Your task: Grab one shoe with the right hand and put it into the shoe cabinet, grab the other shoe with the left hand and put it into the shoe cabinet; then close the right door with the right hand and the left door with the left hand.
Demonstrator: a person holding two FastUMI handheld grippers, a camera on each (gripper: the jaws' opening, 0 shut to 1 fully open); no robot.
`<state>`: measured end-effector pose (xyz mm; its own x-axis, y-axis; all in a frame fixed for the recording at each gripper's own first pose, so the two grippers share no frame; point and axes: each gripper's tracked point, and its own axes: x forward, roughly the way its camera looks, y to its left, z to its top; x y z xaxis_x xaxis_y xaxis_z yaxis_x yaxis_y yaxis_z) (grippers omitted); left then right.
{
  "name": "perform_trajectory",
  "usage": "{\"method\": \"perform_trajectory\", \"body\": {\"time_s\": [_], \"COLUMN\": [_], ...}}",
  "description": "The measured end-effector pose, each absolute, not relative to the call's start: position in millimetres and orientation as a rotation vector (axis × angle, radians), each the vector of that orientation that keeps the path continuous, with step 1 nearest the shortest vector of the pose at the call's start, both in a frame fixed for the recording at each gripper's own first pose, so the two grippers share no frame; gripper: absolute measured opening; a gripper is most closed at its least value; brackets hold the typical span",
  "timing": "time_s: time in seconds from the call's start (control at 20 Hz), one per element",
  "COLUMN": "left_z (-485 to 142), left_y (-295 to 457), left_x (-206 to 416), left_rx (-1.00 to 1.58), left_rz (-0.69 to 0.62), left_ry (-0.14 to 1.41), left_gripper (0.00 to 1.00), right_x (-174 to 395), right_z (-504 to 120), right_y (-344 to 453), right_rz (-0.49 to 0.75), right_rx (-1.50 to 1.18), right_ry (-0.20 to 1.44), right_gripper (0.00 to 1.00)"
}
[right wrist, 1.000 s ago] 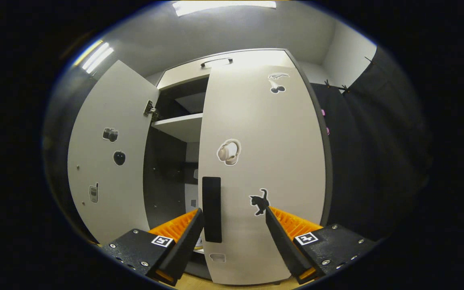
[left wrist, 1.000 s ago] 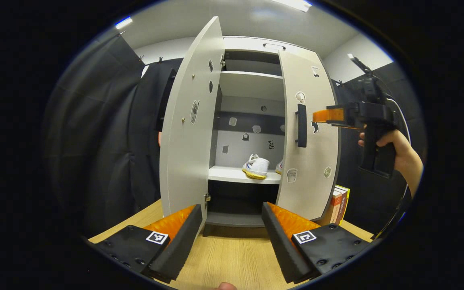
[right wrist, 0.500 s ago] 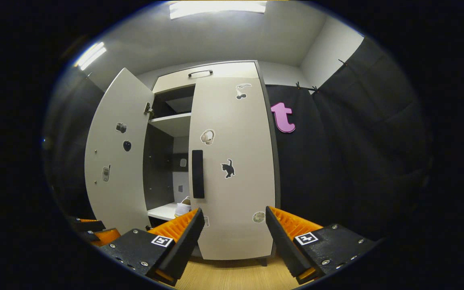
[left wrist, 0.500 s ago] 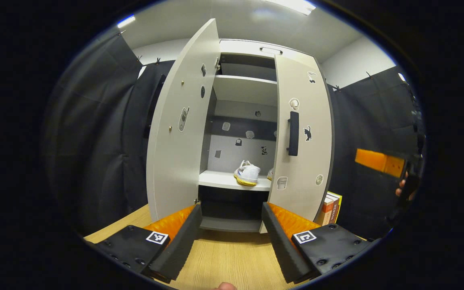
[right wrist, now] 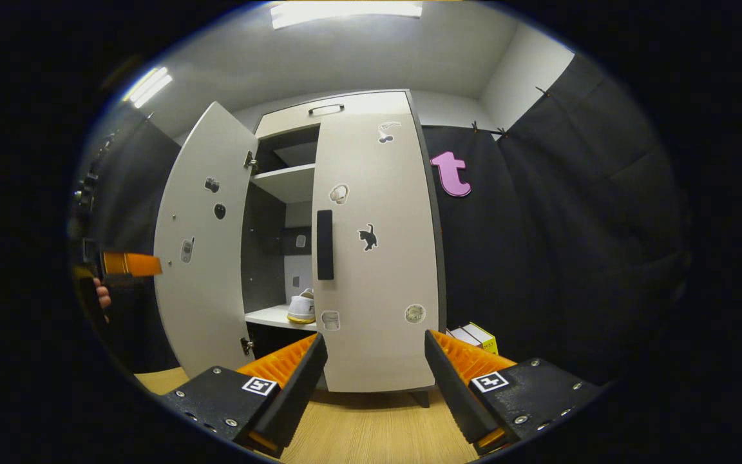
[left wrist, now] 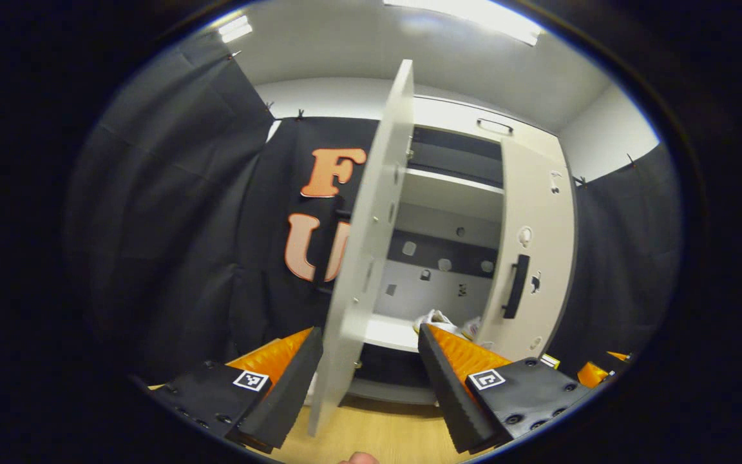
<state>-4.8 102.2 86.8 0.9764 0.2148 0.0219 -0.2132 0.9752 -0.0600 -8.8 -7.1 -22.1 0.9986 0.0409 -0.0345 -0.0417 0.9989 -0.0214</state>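
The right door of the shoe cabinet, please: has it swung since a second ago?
Yes. The right door has swung shut against the cabinet frame; the left door is open.

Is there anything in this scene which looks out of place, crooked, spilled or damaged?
Nothing stands out. The shoe cabinet stands upright, a shoe sits on its shelf, the right door is closed and the left door is open.

A recording booth, not a lived-in home: black cloth (right wrist: 570,225) hangs clipped along plain white walls (right wrist: 525,71), under strip ceiling lights (right wrist: 345,9). A lone sticker-dotted shoe cabinet (right wrist: 371,258) stands on a bare wooden floor (right wrist: 371,432), with a few books (right wrist: 474,336) beside it as props.
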Motion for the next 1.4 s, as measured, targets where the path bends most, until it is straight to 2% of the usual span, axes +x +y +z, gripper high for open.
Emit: {"method": "perform_trajectory", "body": {"time_s": [0.1,0.2,0.35,0.4,0.5,0.7,0.75,0.8,0.85,0.9,0.95,1.05,1.1,1.2,1.25,1.35,1.4], "left_z": [102,112,123,127,129,134,133,132,131,129,128,124,121,119,118,114,112], "left_y": [148,188,220,225,224,215,209,203,194,186,178,155,144,124,114,94,86], "left_x": [-1,11,41,52,67,71,75,75,74,73,74,78,80,85,89,98,102], "left_rx": [-0.038,0.008,0.041,0.051,0.075,0.133,0.125,0.118,0.109,0.099,0.09,0.073,0.072,0.073,0.075,0.071,0.067], "left_rz": [0.297,0.371,0.411,0.411,0.394,0.372,0.351,0.33,0.306,0.289,0.27,0.224,0.198,0.155,0.134,0.094,0.076], "left_ry": [-0.048,-0.057,-0.077,-0.082,-0.082,-0.08,-0.072,-0.071,-0.067,-0.067,-0.066,-0.06,-0.058,-0.058,-0.058,-0.055,-0.054], "left_gripper": [0.94,0.97,0.96,0.97,0.99,0.92,0.92,0.9,0.99,0.94,0.99,0.9,0.94,0.94,0.99,0.9,0.9], "right_x": [-9,-8,-8,-8,-7,-5,-5,-4,-4,-3,-3,-3,-3,-3,-5,-6,-6], "right_z": [-26,-27,-25,-25,-24,-29,-28,-27,-26,-25,-23,-22,-22,-21,-20,-18,-18], "right_y": [-3,-1,-1,-2,-6,-13,-13,-13,-13,-14,-16,-19,-21,-26,-28,-34,-37], "right_rz": [0.052,0.058,0.06,0.057,0.048,0.031,0.03,0.031,0.034,0.035,0.035,0.031,0.027,0.016,0.01,-0.004,-0.013], "right_rx": [-0.009,0.011,0.02,0.021,0.016,0.02,0.024,0.028,0.03,0.028,0.025,0.026,0.028,0.029,0.027,0.022,0.02], "right_ry": [0.042,0.047,0.048,0.048,0.048,0.062,0.062,0.058,0.056,0.054,0.051,0.05,0.049,0.051,0.051,0.045,0.044], "right_gripper": [0.94,0.94,0.94,0.97,0.94,0.94,0.98,0.97,0.97,0.94,0.97,0.94,0.97,0.94,0.94,0.94,0.94]}}
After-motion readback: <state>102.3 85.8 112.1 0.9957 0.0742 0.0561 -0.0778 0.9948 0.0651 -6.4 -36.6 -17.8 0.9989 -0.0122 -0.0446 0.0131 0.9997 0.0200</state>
